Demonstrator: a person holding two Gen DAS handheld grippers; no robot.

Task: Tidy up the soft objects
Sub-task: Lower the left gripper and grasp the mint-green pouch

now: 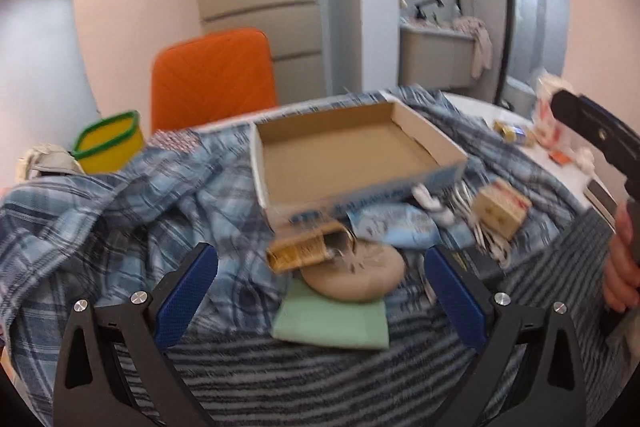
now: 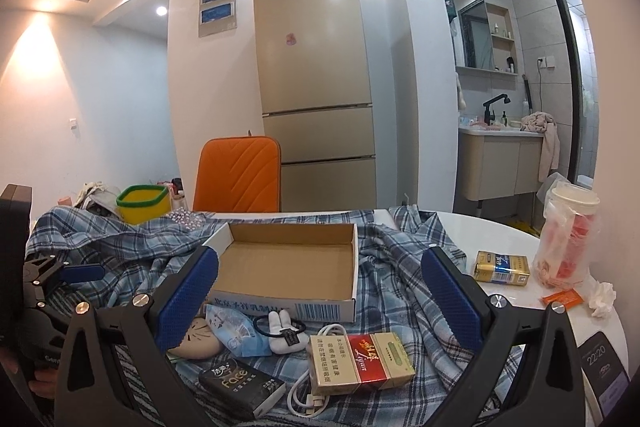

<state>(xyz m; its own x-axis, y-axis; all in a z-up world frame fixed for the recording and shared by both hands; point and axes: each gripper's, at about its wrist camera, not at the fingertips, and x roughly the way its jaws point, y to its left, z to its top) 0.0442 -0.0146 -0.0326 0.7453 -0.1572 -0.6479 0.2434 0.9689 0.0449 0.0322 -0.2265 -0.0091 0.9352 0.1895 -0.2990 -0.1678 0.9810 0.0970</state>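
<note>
An empty cardboard box (image 1: 344, 155) (image 2: 288, 259) sits on a blue plaid shirt (image 1: 120, 211) (image 2: 400, 267). In front of it lie a round beige cat plush (image 1: 356, 273) (image 2: 196, 341), a green cloth (image 1: 332, 321), a light blue tissue pack (image 1: 392, 227) (image 2: 236, 331) and a white bunny hair tie (image 2: 282, 331) (image 1: 430, 201). My left gripper (image 1: 320, 291) is open, just before the plush and cloth. My right gripper (image 2: 320, 299) is open above the clutter; its body shows in the left wrist view (image 1: 592, 139).
A red and gold cigarette carton (image 2: 360, 359), a black Face pack (image 2: 240, 387), a white cable (image 2: 308, 399), a gold pack (image 2: 502, 267), a phone (image 2: 600, 359) and a bagged cup (image 2: 568, 235) lie around. A yellow bin (image 1: 110, 141) and an orange chair (image 1: 212, 79) stand behind.
</note>
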